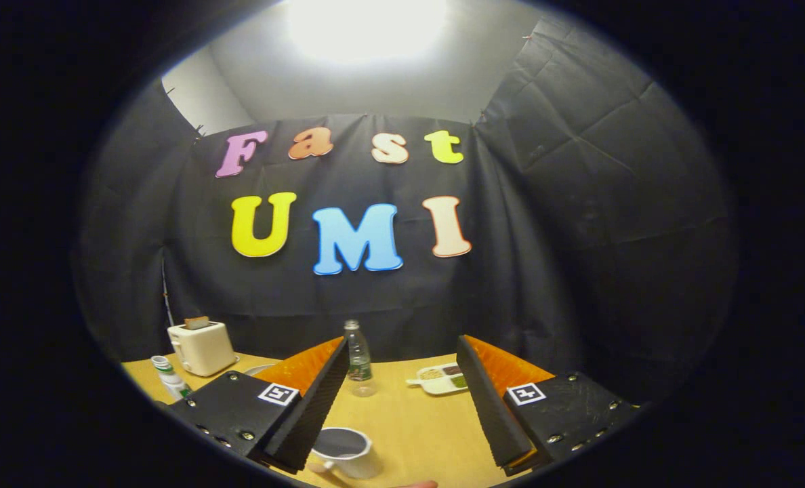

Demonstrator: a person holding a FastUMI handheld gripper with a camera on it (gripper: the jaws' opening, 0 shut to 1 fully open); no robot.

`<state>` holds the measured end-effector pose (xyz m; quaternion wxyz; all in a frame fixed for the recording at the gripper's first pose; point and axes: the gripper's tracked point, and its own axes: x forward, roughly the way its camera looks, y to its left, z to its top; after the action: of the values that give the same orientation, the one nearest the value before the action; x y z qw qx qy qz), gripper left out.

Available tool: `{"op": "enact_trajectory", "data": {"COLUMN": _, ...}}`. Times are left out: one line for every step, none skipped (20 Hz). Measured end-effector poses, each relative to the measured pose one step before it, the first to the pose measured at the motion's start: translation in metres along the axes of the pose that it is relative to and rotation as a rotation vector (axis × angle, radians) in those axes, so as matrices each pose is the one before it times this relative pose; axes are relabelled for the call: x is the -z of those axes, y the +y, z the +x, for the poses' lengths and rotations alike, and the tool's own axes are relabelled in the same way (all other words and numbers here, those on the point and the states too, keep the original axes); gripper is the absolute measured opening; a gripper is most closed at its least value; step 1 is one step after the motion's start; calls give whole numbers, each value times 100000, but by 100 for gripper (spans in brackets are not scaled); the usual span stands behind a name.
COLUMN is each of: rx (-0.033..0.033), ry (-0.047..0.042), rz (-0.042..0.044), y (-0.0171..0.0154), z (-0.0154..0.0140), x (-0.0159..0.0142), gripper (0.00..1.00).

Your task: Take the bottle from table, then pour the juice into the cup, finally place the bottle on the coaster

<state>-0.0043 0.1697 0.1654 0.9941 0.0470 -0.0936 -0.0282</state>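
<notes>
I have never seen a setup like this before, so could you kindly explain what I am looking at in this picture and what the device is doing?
This is no robot arm: a person carries a handheld two-finger gripper, and the camera rides on it, looking forward along the fingers. The two wedge shapes low in the gripper view are those fingers, spread wide apart and holding nothing.

Ahead is a wooden table inside a booth with black cloth walls. On the table, a clear bottle stands upright just beyond the fingertips, near the left finger. A white cup sits close in, by the left finger's base. Further back on the right lies a small white tray with compartments. On the left stand a cream toaster and a small white container.

The bottle has not yet been picked up.
</notes>
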Motion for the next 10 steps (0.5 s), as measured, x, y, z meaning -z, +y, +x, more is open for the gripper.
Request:
{"op": "enact_trajectory", "data": {"rx": -4132, "ry": 593, "rz": 1346, "y": 2507, "z": -412, "x": 267, "gripper": 96}}
{"op": "enact_trajectory", "data": {"rx": -3661, "ry": 868, "rz": 1299, "y": 2271, "z": -329, "x": 580, "gripper": 96}}
{"op": "enact_trajectory", "data": {"rx": -2976, "ry": 468, "rz": 1522, "y": 1975, "z": -360, "x": 496, "gripper": 96}}
{"op": "enact_trajectory", "data": {"rx": -3143, "ry": 675, "rz": 1674, "y": 1888, "z": -213, "x": 581, "gripper": 96}}
{"op": "enact_trajectory", "data": {"rx": -3049, "ry": 813, "rz": 1456, "y": 1847, "z": -283, "x": 611, "gripper": 96}}
{"op": "enact_trajectory", "data": {"rx": -2112, "ry": 921, "rz": 881, "y": 1480, "z": -190, "x": 722, "gripper": 96}}
{"op": "enact_trajectory", "data": {"rx": -1807, "ry": 864, "rz": 369, "y": 1332, "z": -215, "x": 634, "gripper": 96}}
{"op": "enact_trajectory", "data": {"rx": -1626, "ry": 903, "rz": 95, "y": 1256, "z": -136, "x": 733, "gripper": 96}}
{"op": "enact_trajectory", "data": {"rx": -1823, "ry": 905, "rz": -16, "y": 1257, "z": -5, "x": 686, "gripper": 96}}
{"op": "enact_trajectory", "data": {"rx": -1905, "ry": 572, "rz": -107, "y": 1305, "z": 50, "x": 683, "gripper": 96}}
